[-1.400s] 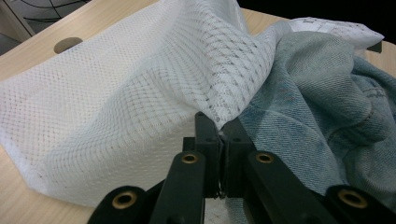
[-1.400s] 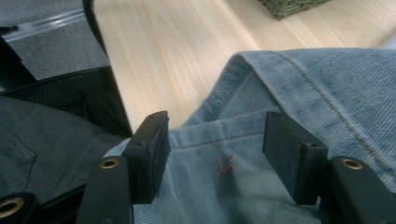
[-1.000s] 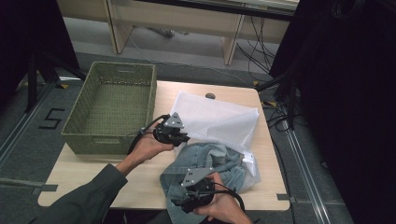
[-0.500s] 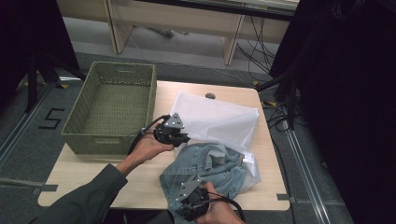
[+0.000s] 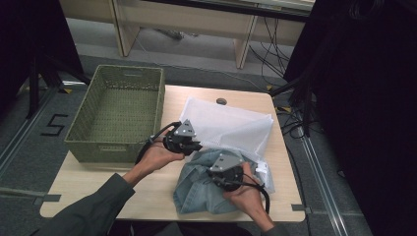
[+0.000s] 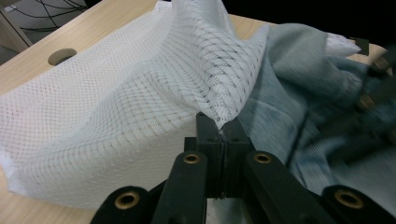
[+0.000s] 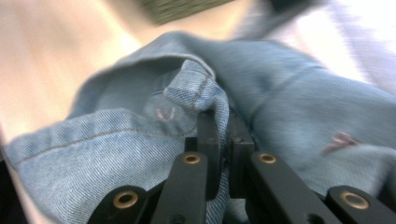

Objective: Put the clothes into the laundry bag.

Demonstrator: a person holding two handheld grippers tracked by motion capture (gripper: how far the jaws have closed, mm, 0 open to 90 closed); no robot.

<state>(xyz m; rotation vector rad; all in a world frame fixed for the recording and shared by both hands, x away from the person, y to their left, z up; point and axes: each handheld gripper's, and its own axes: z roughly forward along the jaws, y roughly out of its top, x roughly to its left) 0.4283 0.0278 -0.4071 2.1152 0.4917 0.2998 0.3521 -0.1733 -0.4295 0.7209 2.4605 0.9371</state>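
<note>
A white mesh bag (image 5: 231, 125) lies on the wooden table (image 5: 93, 184), its near edge lifted. My left gripper (image 5: 196, 145) is shut on that edge; in the left gripper view the mesh (image 6: 116, 107) drapes over the closed jaws of the left gripper (image 6: 223, 125). A blue denim garment (image 5: 199, 191) lies crumpled at the bag's mouth, partly under the mesh. My right gripper (image 5: 222, 173) sits on top of it. Its jaws have just been closing, and the right gripper (image 7: 219, 117) now pinches a fold of denim (image 7: 116, 154).
A green woven basket (image 5: 105, 143) stands at the table's left, close behind my left hand. A round cable hole (image 5: 222, 101) sits near the far edge. Dark equipment and cables fill the floor to the right.
My right gripper has moved up the table toward the bag and closed on the denim, bunching it. The left gripper has stayed put with the mesh edge.
</note>
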